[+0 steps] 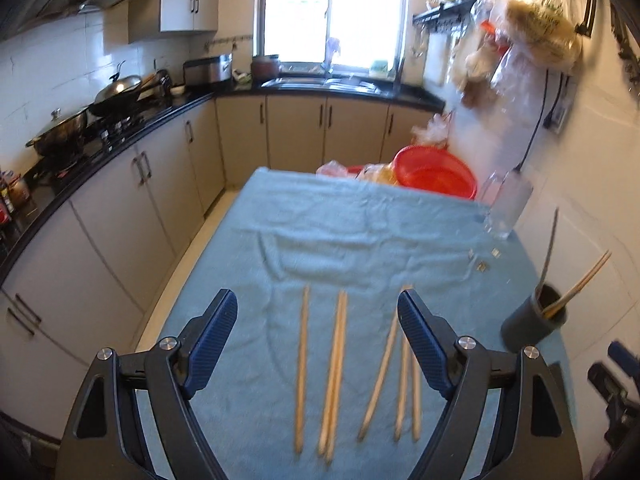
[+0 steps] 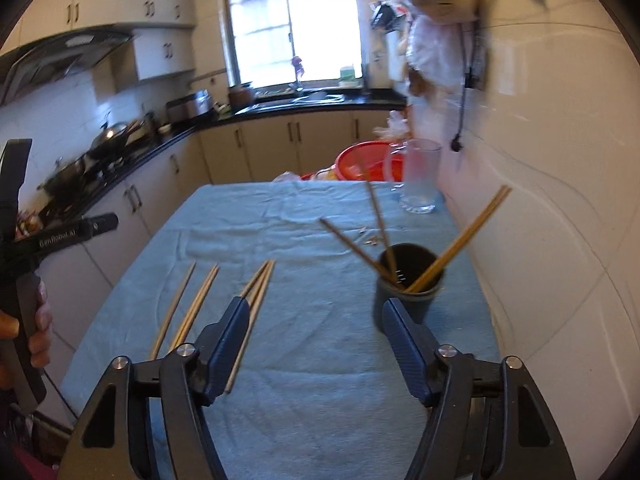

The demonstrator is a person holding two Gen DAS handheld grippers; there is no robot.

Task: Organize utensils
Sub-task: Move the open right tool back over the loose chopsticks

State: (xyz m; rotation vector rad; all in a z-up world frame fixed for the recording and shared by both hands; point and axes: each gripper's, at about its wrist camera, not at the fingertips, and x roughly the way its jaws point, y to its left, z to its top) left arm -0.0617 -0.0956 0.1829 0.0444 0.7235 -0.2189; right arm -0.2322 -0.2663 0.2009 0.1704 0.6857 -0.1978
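Note:
Several wooden chopsticks (image 1: 336, 372) lie side by side on the blue towel (image 1: 360, 220); they also show in the right wrist view (image 2: 200, 304). A dark cup (image 1: 534, 318) at the right edge holds several chopsticks; in the right wrist view the cup (image 2: 408, 280) stands just ahead of the right finger. My left gripper (image 1: 318, 306) is open above the loose chopsticks, holding nothing. My right gripper (image 2: 312, 312) is open and empty, between the loose chopsticks and the cup.
A clear glass pitcher (image 2: 418, 178) stands at the far right of the table by the white wall. A red basin (image 1: 436, 174) sits beyond the far edge. Counter and cabinets (image 1: 120, 184) run along the left. The left gripper's body (image 2: 24, 248) is at the left.

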